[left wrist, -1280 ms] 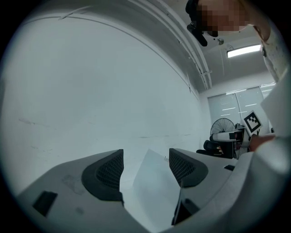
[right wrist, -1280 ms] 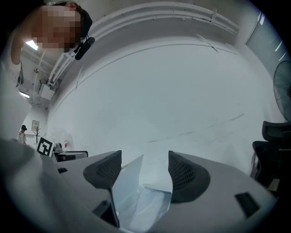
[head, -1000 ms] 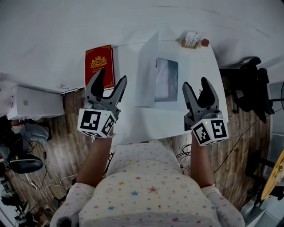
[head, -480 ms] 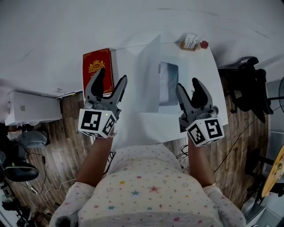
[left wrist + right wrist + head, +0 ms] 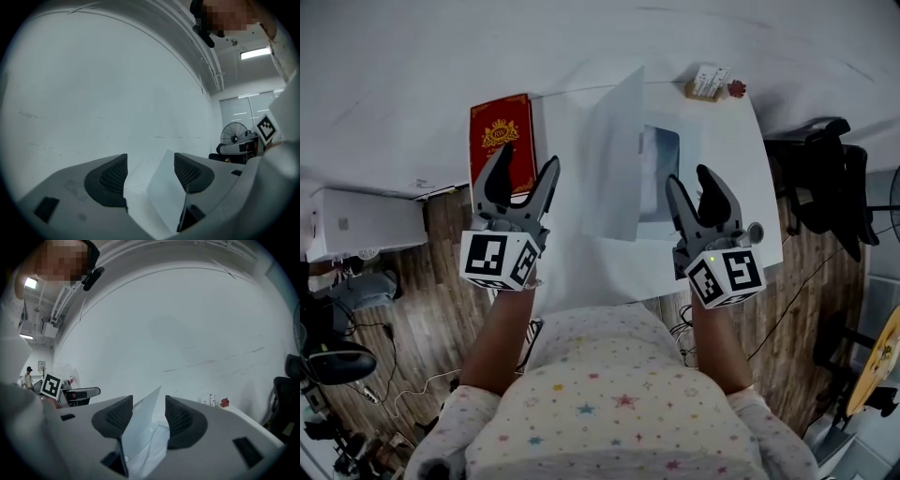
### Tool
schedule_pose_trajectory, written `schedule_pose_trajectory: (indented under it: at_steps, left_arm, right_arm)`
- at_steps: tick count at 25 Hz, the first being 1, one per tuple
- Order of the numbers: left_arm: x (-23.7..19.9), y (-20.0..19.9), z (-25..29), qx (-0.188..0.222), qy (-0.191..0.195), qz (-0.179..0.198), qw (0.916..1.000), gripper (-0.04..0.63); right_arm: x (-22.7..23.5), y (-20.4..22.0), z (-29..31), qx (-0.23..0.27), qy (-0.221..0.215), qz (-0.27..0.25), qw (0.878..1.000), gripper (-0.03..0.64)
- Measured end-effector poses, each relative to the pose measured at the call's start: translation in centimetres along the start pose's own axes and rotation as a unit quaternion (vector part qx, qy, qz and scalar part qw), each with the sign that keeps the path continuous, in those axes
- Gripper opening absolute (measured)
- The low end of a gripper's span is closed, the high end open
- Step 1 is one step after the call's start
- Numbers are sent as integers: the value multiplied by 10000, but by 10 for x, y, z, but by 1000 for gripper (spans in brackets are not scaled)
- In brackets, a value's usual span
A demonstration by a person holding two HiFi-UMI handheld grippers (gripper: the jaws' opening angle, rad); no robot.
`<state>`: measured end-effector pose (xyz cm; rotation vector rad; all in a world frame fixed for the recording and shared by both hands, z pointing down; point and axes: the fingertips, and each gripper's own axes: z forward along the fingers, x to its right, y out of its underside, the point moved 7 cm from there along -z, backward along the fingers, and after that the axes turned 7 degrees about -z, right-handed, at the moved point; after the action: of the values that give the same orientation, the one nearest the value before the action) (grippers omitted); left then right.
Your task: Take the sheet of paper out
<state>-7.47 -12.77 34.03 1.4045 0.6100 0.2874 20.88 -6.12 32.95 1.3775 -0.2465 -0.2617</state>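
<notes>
Here the folder (image 5: 614,159) holds the sheet of paper (image 5: 661,155); left hand-held gripper (image 5: 528,157) and right hand-held gripper (image 5: 689,178) gape empty.

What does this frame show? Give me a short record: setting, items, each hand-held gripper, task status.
Setting: white table against a white wall, seen from above
Folder: white folder lying open, its cover raised upright
Contents: pale sheet or sleeve lying inside
Other items: red book at the table's left edge; small card stand at the far corner
Left hand-held gripper: jaws apart, nothing gripped
Right hand-held gripper: jaws apart, nothing gripped
Task status: paper not yet taken out
</notes>
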Motion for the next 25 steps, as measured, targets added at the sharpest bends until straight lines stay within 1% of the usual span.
schedule_pose_trajectory:
  at_steps: [3, 6, 10, 14, 19, 25]
  left_arm:
    - [-2, 2, -2, -9, -84, -17, 10000, 290]
    - [-5, 4, -6, -9, -174, -41, 9998, 290]
    - [-8, 5, -14, -41, -275, -55, 9996, 290]
    - [-12, 6, -23, -57, -403, -53, 9992, 290]
    - [-20, 5, -32, -54, -549, -75, 9984, 290]
    - [-24, 4, -37, -46, -607, -96, 9981, 290]
  right_arm:
    - [0, 7, 5, -158, 13, 10, 9999, 177]
    - [-6, 16, 14, -282, -153, 84, 9994, 147]
    - [-13, 23, 24, -306, -384, 178, 9986, 102]
    - [-14, 22, 36, -258, -596, 80, 9979, 72]
    - [-15, 19, 48, -282, -962, 30, 9950, 54]
    - [-24, 11, 61, -106, -1414, 34, 9899, 28]
